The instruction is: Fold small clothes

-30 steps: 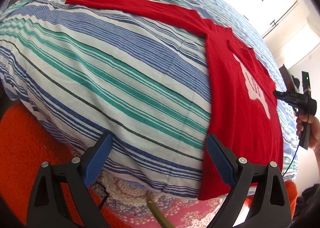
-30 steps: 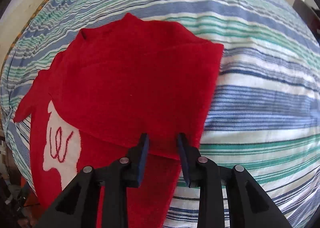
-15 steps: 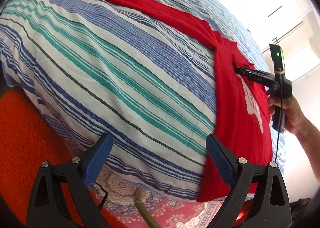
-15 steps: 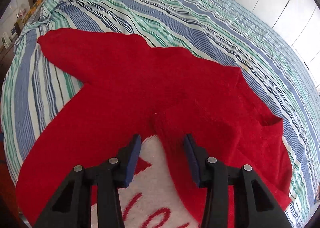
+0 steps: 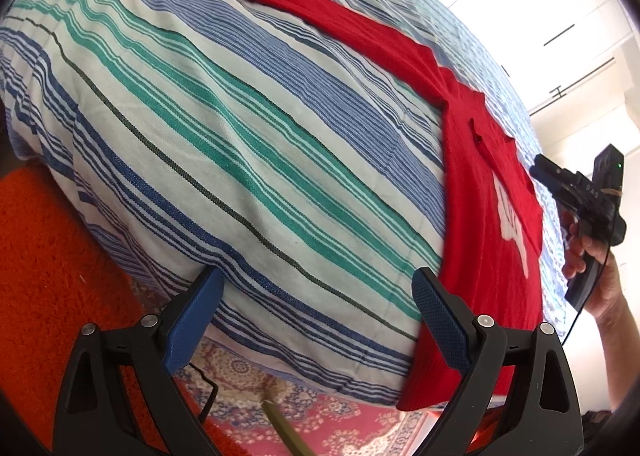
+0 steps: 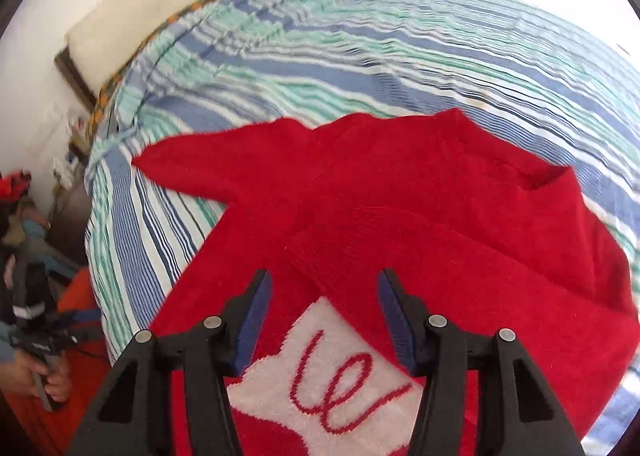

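Observation:
A small red sweater [image 5: 484,215] with a white patch and red lettering [image 6: 336,388] lies flat on a striped bed. One sleeve [image 5: 320,11] stretches away to the far left; the other sleeve [image 6: 460,256] is folded across the chest. My left gripper [image 5: 316,320] is open and empty at the bed's near edge, left of the sweater's hem. My right gripper [image 6: 324,312] is open and empty, hovering over the folded sleeve's cuff. It also shows in the left wrist view [image 5: 540,171] at the sweater's right side.
The bed has a blue, green and white striped cover [image 5: 224,127]. An orange rug [image 5: 44,264] and a patterned red mat [image 5: 320,416] lie on the floor below. A wall and headboard [image 6: 132,11] stand behind the bed.
My right gripper has opened wider, let go of the folded sleeve and drawn back from the sweater. The left gripper stayed open and shifted a little along the bed's edge.

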Motion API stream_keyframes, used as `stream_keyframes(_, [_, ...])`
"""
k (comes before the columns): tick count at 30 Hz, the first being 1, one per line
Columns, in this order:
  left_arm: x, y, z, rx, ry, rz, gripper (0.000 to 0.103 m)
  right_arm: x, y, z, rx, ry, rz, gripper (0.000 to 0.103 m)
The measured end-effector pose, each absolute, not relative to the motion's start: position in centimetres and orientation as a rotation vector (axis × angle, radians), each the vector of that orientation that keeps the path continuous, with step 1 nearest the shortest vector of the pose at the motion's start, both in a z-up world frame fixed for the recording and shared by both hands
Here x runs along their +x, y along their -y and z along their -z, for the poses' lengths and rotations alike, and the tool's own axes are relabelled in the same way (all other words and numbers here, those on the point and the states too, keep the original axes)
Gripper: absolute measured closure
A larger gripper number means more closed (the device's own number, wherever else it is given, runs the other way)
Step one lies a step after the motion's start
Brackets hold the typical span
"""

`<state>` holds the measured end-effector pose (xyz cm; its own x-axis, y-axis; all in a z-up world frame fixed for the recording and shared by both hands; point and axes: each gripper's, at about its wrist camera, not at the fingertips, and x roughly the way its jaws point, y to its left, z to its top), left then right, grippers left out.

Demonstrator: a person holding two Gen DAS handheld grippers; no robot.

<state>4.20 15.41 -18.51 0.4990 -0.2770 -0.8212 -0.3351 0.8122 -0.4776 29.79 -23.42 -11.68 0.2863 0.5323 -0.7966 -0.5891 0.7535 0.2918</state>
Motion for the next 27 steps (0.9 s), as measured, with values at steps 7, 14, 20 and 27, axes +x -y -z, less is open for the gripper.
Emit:
stream_keyframes(7, [4.9,-14.2,19.3,-0.592,-1.099,-0.05,0.005,27.7,36.8,15.1,0.238,-1.131,-0.389,0.049])
stream_keyframes(14, [4.7,-13.7,19.6,-0.557,-1.105,-0.053,0.005,22.7,39.0,13.1,0.149,-1.022,-0.326,0.045])
stream_keyframes(20, [4.5,-12.5,19.2,-0.467,-1.114,-0.047,0.005,15.8,43.5,11.4,0.045,-0.909,-0.102,0.036])
stream_keyframes(27, [4.8,-12.5,17.1,-0.451,-1.081,-0.006,0.005,12.7,52.2,16.1,0.148,-1.05,0.113,0.034])
